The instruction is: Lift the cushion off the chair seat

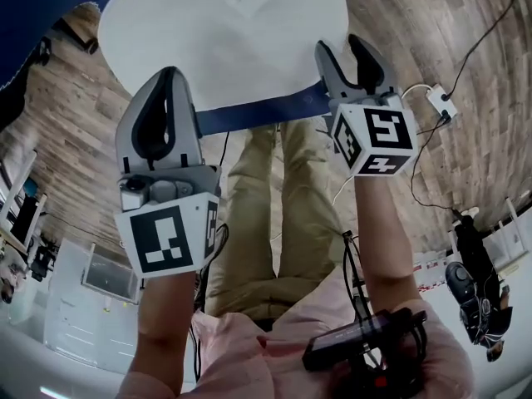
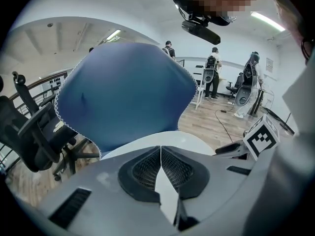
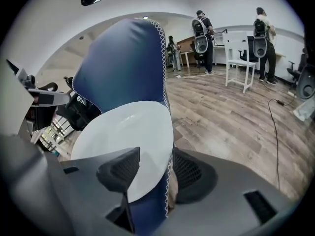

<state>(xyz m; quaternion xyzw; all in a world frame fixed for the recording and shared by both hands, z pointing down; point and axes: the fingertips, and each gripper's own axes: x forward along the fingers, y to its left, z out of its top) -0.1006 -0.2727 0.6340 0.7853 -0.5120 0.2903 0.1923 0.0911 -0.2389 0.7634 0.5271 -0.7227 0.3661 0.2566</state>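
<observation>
The cushion (image 1: 224, 40) is round, white on the face I see from above, with a blue band along its near edge. Its blue side (image 2: 128, 102) with white zigzag stitching fills the left gripper view, and in the right gripper view the white face (image 3: 123, 141) lies beside the blue. My left gripper (image 1: 162, 77) is shut on the near left rim. My right gripper (image 1: 341, 52) is shut on the near right rim, the stitched blue edge pinched between its jaws (image 3: 152, 156). In the left gripper view the jaws (image 2: 160, 149) meet on a thin white edge. No chair seat shows under the cushion.
Wood floor (image 1: 465, 140) shows around the cushion, with a cable and white adapter (image 1: 438, 100) at the right. The person's trouser legs (image 1: 283, 206) stand below. Black office chairs (image 2: 29, 132) are at the left. People (image 2: 212, 70) and a white chair (image 3: 241, 58) stand far back.
</observation>
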